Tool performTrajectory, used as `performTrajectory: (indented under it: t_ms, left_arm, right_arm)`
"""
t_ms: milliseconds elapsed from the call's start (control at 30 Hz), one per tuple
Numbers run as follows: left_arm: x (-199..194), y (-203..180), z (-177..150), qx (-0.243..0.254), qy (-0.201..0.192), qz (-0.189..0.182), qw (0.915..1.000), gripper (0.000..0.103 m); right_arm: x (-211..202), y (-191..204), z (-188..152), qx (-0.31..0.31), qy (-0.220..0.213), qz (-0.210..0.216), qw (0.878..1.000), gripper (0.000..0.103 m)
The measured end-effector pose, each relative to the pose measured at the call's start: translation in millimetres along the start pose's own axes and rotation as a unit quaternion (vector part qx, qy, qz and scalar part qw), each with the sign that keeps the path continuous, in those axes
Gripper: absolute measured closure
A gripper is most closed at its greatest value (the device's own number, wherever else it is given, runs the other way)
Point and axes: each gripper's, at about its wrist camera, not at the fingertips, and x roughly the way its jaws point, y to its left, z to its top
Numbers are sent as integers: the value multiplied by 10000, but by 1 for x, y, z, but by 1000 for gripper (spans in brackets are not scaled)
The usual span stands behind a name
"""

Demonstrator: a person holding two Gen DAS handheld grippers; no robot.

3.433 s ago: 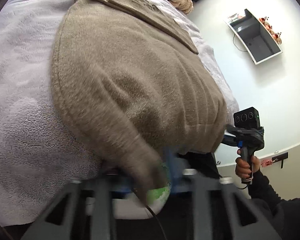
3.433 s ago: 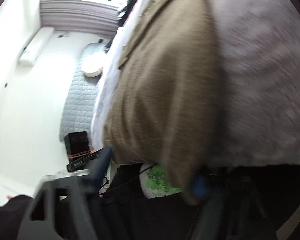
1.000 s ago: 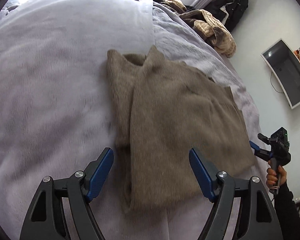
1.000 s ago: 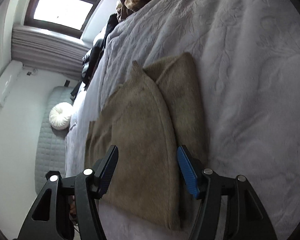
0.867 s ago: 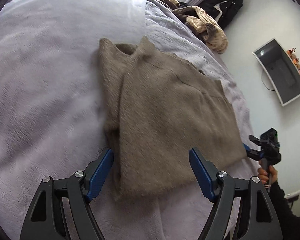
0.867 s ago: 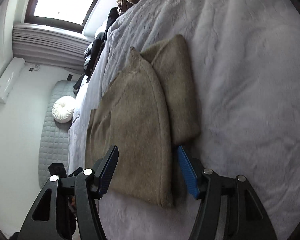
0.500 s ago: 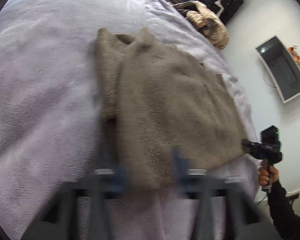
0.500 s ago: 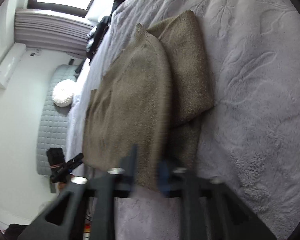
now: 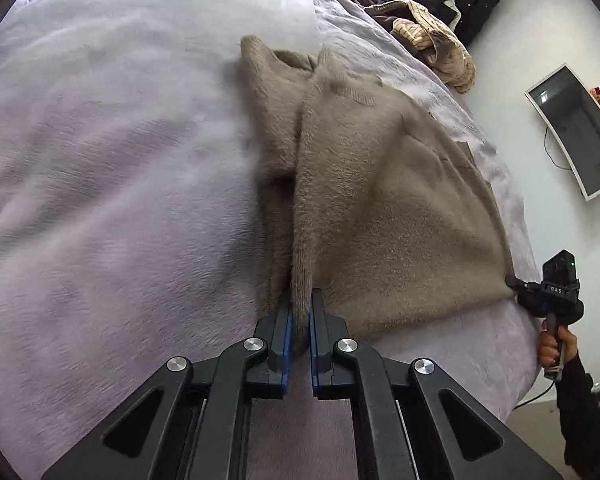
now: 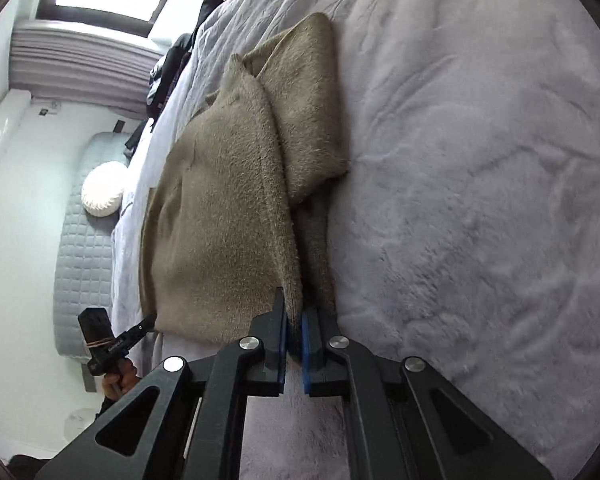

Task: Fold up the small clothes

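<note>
Jaws of two grippers, left gripper (image 9: pixel 299 312) and right gripper (image 10: pixel 295 318), pinch one sweater (image 9: pixel 388 200).

Lilac blanket (image 9: pixel 112 184) covering the bed, clothes pile (image 9: pixel 432 40) lying at its far edge, curved screen (image 9: pixel 576 136) hanging on the wall, round white cushion (image 10: pixel 102 188) resting on a quilted bench (image 10: pixel 82 264)

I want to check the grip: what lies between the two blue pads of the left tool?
The near edge of the brown sweater, pinched by the shut left tool; the left wrist view shows it.

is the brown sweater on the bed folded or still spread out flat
Partly folded. The sweater lies on the bed with one side doubled over the body, its sleeve tucked beneath. Both tongs, left and right, pinch its near corners.
</note>
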Motion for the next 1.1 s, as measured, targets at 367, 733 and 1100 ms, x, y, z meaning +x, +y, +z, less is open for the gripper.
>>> performTrajectory:
  t_ms: [367,733,1100]
  left_arm:
    - [-42,-25,56,464,-1032,833,9901,30]
    - [62,-74,152,710,-640,890,9914,30]
    - [80,-32,165,550,-661,1476,9853,85]
  right_arm:
    - [-39,52,24,-441,-1150,-572,9907,91]
    - [55,107,98,-793,-753,-1004,9889,91]
    - [61,76,101,-471,-891,-1196,9877,103]
